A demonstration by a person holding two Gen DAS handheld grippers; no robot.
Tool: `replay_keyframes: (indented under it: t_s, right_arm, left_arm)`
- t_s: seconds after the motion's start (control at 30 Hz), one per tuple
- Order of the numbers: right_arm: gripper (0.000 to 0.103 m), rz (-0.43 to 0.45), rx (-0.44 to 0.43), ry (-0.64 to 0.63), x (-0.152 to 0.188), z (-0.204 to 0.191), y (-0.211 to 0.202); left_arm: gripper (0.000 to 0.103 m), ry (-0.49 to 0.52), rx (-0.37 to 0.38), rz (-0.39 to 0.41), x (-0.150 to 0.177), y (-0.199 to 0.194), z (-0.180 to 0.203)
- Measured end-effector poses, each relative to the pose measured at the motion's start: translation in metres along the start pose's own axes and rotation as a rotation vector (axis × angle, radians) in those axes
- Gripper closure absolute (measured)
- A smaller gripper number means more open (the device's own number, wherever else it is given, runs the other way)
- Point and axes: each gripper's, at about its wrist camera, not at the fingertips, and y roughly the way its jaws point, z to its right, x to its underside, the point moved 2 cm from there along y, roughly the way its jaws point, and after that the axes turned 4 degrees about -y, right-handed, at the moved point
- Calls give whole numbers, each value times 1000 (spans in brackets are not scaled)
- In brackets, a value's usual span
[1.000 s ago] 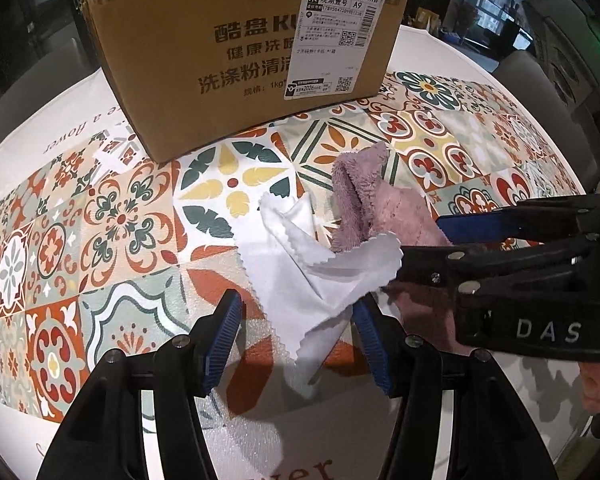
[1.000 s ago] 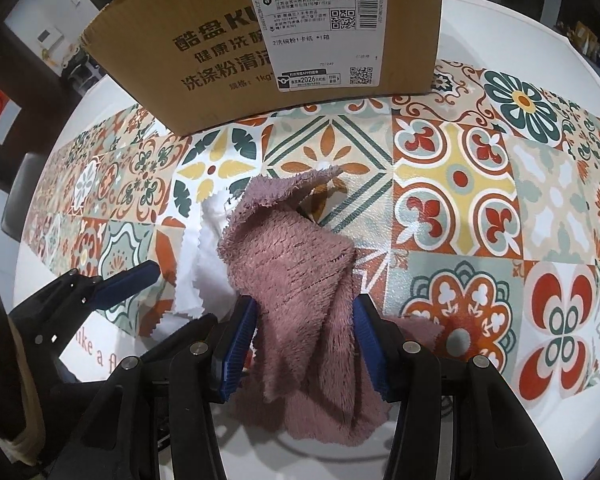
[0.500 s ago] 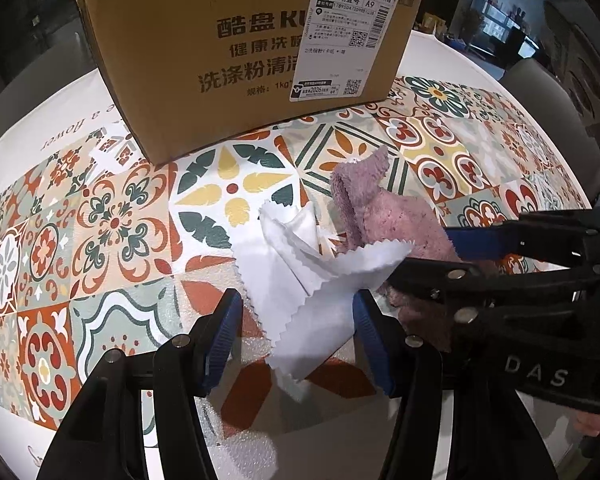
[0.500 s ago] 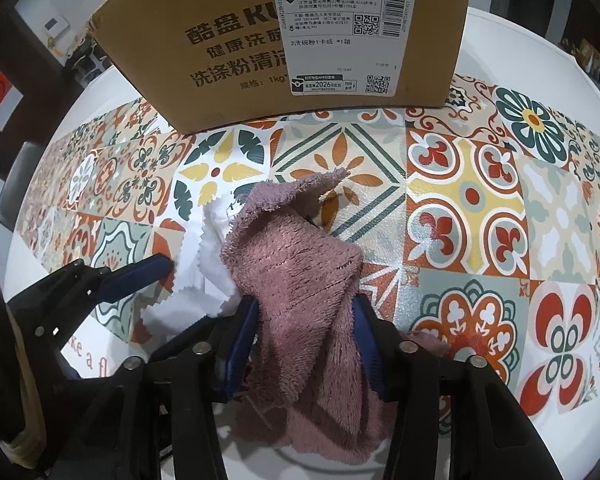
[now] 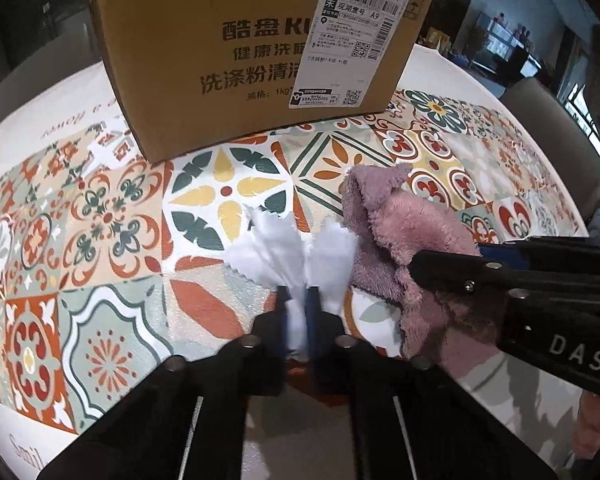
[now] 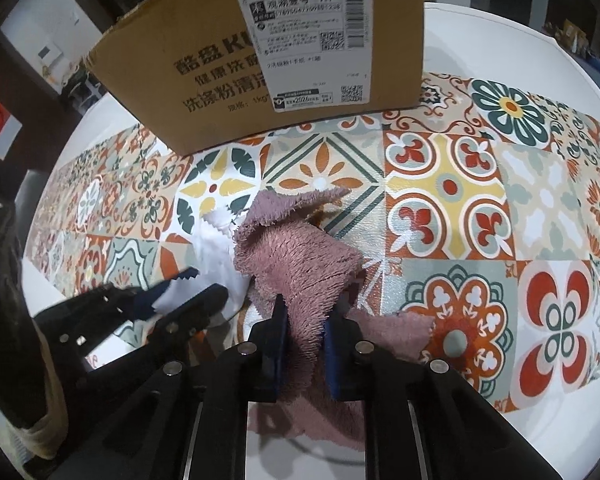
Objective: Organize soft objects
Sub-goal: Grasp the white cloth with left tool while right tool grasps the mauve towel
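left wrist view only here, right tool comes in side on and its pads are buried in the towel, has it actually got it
observer: yes, the towel is bunched between both pads of the right tool; its jaws have just been closing on it.
operator: any of it left outside the grip
observer: a flap lies flat on the mat beside that tool, on the side away from the cloth.
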Motion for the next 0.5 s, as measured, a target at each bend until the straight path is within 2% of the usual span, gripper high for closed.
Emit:
replay_keyframes:
  t_s: [0.33,0.5]
  right_arm:
    - [86,54,-30,18,5,-1,-30]
    - [86,80,-40,31,7,-1,-43]
  left_arm:
    - [96,-59,11,59,3,-35,0]
    - [96,-76,-18,106,3,-59,1]
